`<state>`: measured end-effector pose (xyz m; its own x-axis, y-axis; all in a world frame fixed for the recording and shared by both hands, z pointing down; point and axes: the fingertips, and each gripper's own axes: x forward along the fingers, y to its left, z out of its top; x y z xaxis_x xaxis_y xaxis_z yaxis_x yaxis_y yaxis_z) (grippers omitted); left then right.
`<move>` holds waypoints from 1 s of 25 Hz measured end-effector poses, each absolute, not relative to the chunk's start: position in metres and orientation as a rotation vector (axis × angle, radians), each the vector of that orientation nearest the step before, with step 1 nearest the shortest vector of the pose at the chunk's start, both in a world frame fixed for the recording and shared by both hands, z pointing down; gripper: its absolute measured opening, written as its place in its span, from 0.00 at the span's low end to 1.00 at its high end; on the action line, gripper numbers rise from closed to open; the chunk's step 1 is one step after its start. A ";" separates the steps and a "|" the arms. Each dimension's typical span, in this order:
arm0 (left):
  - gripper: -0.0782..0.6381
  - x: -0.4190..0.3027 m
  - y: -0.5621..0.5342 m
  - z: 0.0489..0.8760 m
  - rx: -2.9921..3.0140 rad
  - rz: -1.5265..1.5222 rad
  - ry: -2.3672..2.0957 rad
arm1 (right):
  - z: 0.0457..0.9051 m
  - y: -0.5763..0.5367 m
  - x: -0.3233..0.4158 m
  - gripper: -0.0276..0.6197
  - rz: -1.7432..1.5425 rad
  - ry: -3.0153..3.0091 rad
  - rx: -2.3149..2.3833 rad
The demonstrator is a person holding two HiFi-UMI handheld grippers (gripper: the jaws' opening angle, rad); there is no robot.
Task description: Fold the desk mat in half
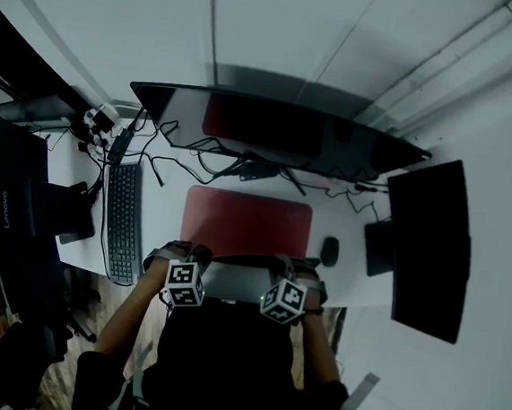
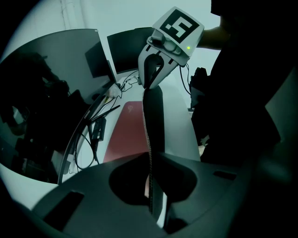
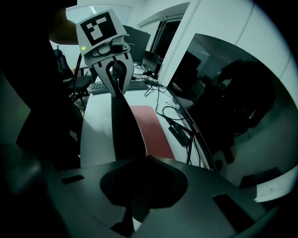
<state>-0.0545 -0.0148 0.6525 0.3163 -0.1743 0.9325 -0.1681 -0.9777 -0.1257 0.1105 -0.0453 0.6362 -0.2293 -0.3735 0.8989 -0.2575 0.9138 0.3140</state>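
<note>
The red desk mat (image 1: 246,218) lies on the white desk (image 1: 161,213) in front of the monitor. Its near edge (image 1: 238,282) is raised, showing the dark underside as a band between my two grippers. My left gripper (image 1: 197,259) is shut on the left end of that edge, and my right gripper (image 1: 286,269) is shut on the right end. In the left gripper view the dark mat edge (image 2: 153,116) runs from my jaws (image 2: 150,160) up to the right gripper (image 2: 151,79). The right gripper view mirrors this: the mat edge (image 3: 123,125) stretches from the jaws (image 3: 142,158) to the left gripper (image 3: 116,79).
A black keyboard (image 1: 123,221) lies left of the mat and a mouse (image 1: 329,250) right of it. A wide curved monitor (image 1: 272,129) stands behind, with cables (image 1: 242,167) under it. A second dark screen (image 1: 432,248) stands at the right, a black case (image 1: 14,194) at the left.
</note>
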 end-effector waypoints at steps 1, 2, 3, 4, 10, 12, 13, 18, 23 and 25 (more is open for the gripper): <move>0.14 -0.055 -0.018 0.652 -2.544 -1.804 0.330 | 0.636 -0.048 0.110 0.07 -0.114 -1.827 0.467; 0.14 -0.054 -0.022 0.651 -2.543 -1.803 0.330 | 0.635 -0.051 0.111 0.07 -0.115 -1.830 0.464; 0.14 -0.054 -0.027 0.649 -2.541 -1.804 0.329 | 0.635 -0.055 0.111 0.07 -0.119 -1.831 0.462; 0.14 -0.054 -0.031 0.648 -2.540 -1.806 0.329 | 0.635 -0.059 0.112 0.07 -0.123 -1.833 0.461; 0.14 -0.053 -0.065 0.643 -2.506 -1.808 0.344 | 0.629 -0.084 0.112 0.07 -0.122 -1.854 0.455; 0.14 -0.054 -0.078 0.642 -2.495 -1.811 0.350 | 0.629 -0.095 0.113 0.07 -0.126 -1.857 0.459; 0.14 -0.054 -0.083 0.643 -2.494 -1.812 0.350 | 0.628 -0.100 0.113 0.07 -0.130 -1.858 0.463; 0.14 -0.054 -0.107 0.647 -2.508 -1.812 0.350 | 0.629 -0.127 0.110 0.07 -0.139 -1.858 0.465; 0.14 -0.058 -0.134 0.652 -2.529 -1.801 0.378 | 0.635 -0.153 0.106 0.07 -0.145 -1.860 0.462; 0.14 -0.060 -0.147 0.653 -2.532 -1.800 0.396 | 0.641 -0.163 0.104 0.07 -0.146 -1.858 0.461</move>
<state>-0.0598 -0.1465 0.6533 0.3073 -0.2106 0.9280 -0.1987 -0.9679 -0.1539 0.1040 -0.1634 0.6406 -0.2650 -0.3833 0.8848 -0.2400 0.9149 0.3244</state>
